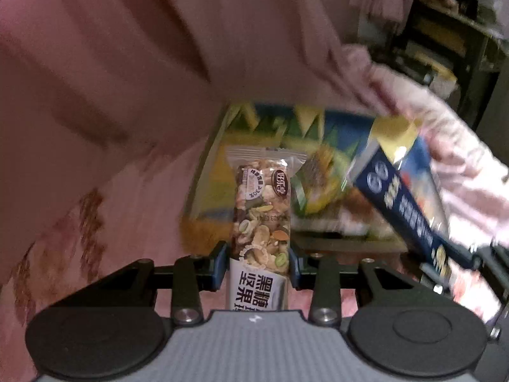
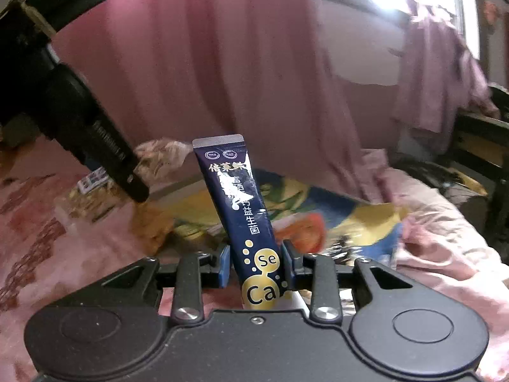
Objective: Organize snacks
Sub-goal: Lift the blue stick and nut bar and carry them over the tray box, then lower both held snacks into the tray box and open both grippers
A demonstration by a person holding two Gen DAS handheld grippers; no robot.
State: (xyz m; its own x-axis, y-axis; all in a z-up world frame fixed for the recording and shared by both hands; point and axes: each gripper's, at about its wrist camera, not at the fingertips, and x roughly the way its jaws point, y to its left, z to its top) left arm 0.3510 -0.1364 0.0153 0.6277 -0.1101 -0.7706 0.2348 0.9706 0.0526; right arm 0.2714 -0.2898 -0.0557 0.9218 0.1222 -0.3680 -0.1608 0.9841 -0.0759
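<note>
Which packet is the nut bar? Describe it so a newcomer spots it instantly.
Start at the pink bedding, then find the colourful box lying on it. In front of that box, the left gripper holds the nut bar upright. Unlike the dark blue stick sachet beside it, its wrapper is clear, showing mixed nuts.

Pink curtain point(image 2: 197, 47) hangs behind a pink floral bedspread point(image 2: 28, 222).
</note>
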